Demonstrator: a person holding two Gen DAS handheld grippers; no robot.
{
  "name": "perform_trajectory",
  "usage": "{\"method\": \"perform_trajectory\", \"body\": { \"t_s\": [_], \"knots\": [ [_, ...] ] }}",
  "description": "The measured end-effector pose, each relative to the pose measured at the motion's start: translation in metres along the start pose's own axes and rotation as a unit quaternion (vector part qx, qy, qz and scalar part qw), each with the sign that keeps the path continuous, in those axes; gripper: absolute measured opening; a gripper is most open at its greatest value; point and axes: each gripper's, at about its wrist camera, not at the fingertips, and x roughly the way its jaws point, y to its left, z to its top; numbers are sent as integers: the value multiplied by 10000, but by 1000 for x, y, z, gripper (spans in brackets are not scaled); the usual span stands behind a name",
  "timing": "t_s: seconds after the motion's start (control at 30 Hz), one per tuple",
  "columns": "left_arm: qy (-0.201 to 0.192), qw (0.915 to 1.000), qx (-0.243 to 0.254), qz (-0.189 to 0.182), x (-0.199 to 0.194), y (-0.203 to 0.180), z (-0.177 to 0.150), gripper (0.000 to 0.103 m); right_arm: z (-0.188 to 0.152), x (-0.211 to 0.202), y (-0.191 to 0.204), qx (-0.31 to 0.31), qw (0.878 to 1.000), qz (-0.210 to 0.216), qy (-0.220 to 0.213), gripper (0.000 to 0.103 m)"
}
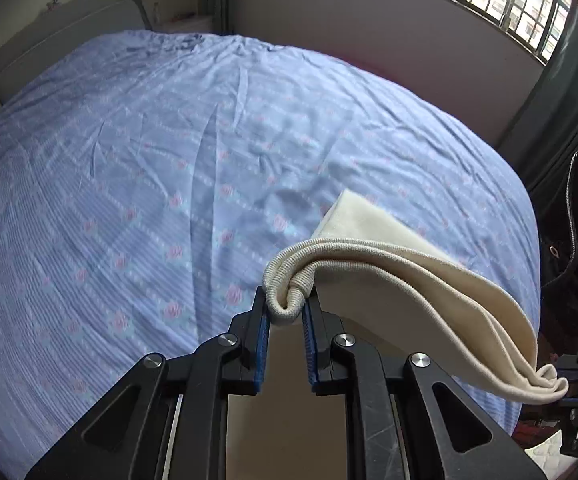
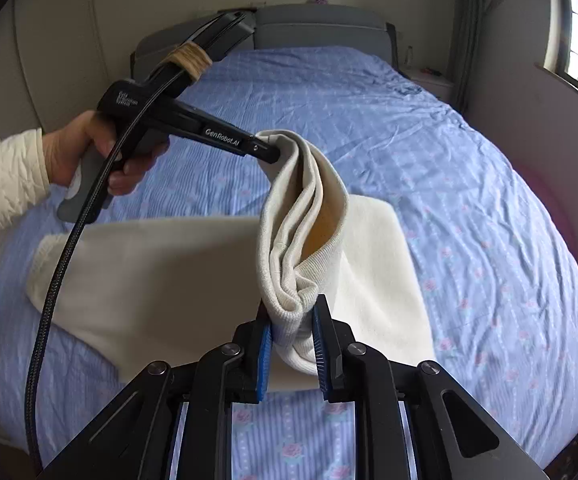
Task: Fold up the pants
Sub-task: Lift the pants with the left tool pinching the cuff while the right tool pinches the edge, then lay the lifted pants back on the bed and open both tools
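Cream pants (image 2: 193,272) half lifted off the blue bed (image 2: 469,200), ribbed end bunched and stretched between both tools, presumably to carry it over as a fold. Left tool (image 1: 285,312) clamped on one corner, right tool (image 2: 292,334) on the other.

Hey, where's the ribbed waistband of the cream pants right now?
The waistband is lifted above the blue floral bedsheet, stretched between the left gripper and the right gripper, each clamped on one end; the legs trail onto the bed below it.
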Motion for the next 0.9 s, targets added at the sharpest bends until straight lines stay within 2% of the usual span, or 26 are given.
{"method": "perform_trajectory", "body": {
  "t_s": [0.13, 0.3, 0.33, 0.4, 0.47, 0.53, 0.6, 0.67, 0.73, 0.77, 0.9],
  "knots": [
    [129, 9996, -255, 74, 15, 18, -38, 19, -21, 34, 29, -198, 9989, 102, 421, 20],
    [381, 9970, -355, 576, 17, 41, -78, 25, -36, 58, 51, -346, 9966, 141, 738, 21],
    [457, 9956, -454, 685, 15, 47, -86, 28, -37, 62, 55, -328, 9960, 179, 809, 25],
    [520, 9931, -644, 835, 6, 59, -102, 45, -40, 67, 62, -218, 9946, 376, 944, 30],
    [499, 9910, -903, 854, -5, 64, -117, 48, -44, 67, 73, -80, 9894, 922, 1116, 32],
    [482, 9910, -1112, 571, -13, 62, -127, 48, -48, 63, 87, -35, 9841, 1284, 1227, 32],
    [325, 9875, -1536, 112, -18, 61, -131, 52, -50, 55, 86, 96, 9859, 1270, 1081, 32],
    [201, 9762, -2105, -483, -13, 63, -129, 58, -51, 51, 71, 615, 9872, 1165, 901, 32],
    [99, 9612, -2608, -890, 1, 66, -125, 58, -51, 56, 50, 1206, 9837, 1009, 877, 33],
    [82, 9558, -2775, -969, 10, 68, -123, 58, -51, 63, 40, 1387, 9814, 952, 923, 33],
    [101, 9495, -3024, -831, 39, 70, -104, 57, -49, 88, 20, 1729, 9749, 897, 1077, 33]
  ]
}}
